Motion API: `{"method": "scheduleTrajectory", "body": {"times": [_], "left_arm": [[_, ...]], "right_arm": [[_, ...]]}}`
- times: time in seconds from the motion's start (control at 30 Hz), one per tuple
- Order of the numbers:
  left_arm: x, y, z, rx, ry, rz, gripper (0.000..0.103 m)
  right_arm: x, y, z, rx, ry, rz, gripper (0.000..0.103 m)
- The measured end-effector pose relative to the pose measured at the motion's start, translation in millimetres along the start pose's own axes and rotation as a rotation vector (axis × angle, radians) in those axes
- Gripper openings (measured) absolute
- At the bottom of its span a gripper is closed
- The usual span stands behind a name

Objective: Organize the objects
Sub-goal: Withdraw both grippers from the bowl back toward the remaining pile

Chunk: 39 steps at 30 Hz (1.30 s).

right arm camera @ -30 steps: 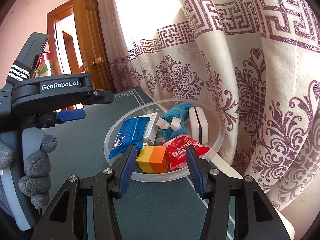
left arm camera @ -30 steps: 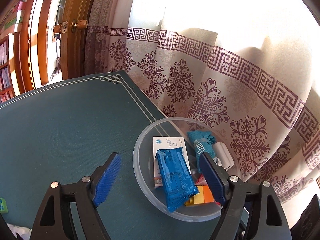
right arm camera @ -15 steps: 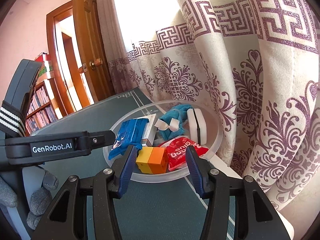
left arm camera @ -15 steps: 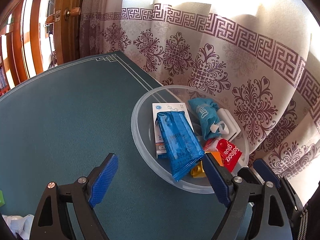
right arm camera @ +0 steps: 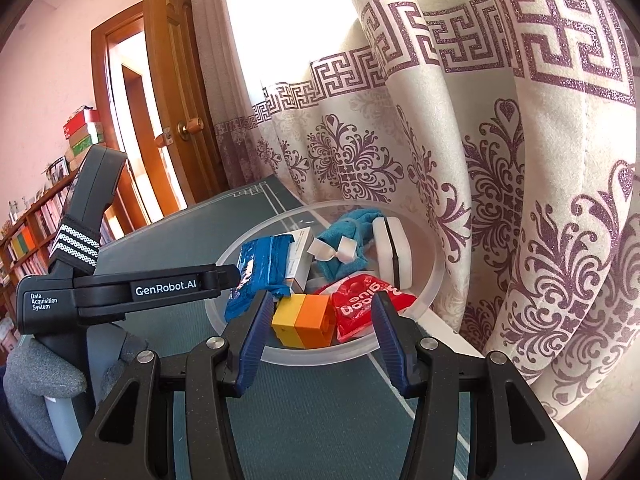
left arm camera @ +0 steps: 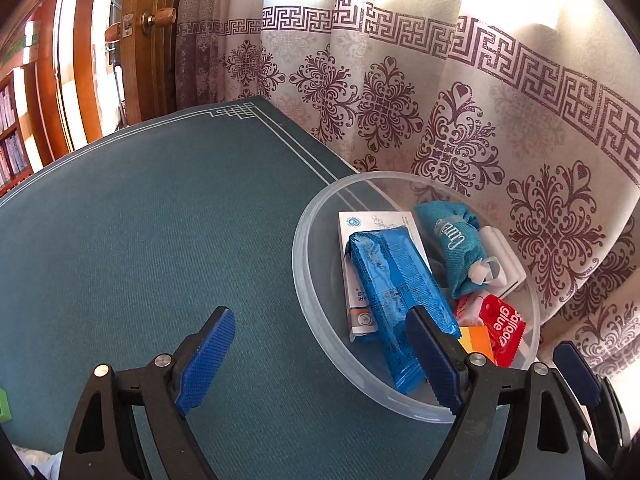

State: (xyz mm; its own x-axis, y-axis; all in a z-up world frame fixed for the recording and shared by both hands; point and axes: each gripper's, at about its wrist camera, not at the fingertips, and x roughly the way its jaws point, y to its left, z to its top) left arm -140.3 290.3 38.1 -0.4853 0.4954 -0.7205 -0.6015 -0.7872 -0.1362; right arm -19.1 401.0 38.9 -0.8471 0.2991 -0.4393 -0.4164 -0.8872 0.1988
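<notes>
On the woven green table point(left arm camera: 140, 240), the left gripper point(left arm camera: 320, 356) spreads wide and empty beside a round translucent plastic bowl point(left arm camera: 316, 292) holding a crinkled blue packet point(left arm camera: 394, 288), blocks and red pouch; the right gripper point(right arm camera: 320, 336) stands narrow, grasping nothing.

Clear bowl point(left arm camera: 304, 280), blue packet point(left arm camera: 394, 288) inside

Sunlit patterned curtain point(left arm camera: 460, 120) hangs behind a green-topped table point(left arm camera: 140, 240), beside a wooden door point(right arm camera: 176, 92) and bookshelves point(right arm camera: 28, 240)
</notes>
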Motion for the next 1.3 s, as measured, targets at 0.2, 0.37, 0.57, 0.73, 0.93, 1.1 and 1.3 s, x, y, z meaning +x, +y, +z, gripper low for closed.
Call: {"method": "scheduleTrajectory", "body": {"times": [0.2,0.37,0.57,0.73,0.93,1.1,1.3], "left_arm": [[-11.0,2.2,-5.5,0.0,-0.008,0.012,0.091],[-31.1,9.4,-9.7,-0.023,-0.04,0.026,0.094],[-64.5,17.0,-16.3,-0.045,-0.085,0.052,0.099],[-94.1,25.4,-26.6,-0.048,-0.126,0.07,0.1],[-128.2,39.8,-44.8,-0.058,-0.162,0.092,0.101],[-148.7,58.3,-66.5,-0.071,-0.166,0.116,0.101],[-162.5,90.6,-96.3,-0.146,-0.145,0.17,0.102]], "right_arm": [[1.0,1.0,0.0,-0.003,-0.002,-0.008,0.053],[0.7,3.1,-0.2,-0.009,-0.006,-0.017,0.053],[-0.9,5.3,-0.5,-0.023,-0.005,-0.036,0.058],[-1.7,10.5,-0.4,-0.048,-0.009,-0.051,0.059],[-2.9,17.6,-1.1,-0.086,-0.012,-0.064,0.059],[-4.4,26.6,-2.0,-0.128,-0.02,-0.072,0.06],[-4.4,34.1,-2.9,-0.167,-0.023,-0.085,0.06]]}}
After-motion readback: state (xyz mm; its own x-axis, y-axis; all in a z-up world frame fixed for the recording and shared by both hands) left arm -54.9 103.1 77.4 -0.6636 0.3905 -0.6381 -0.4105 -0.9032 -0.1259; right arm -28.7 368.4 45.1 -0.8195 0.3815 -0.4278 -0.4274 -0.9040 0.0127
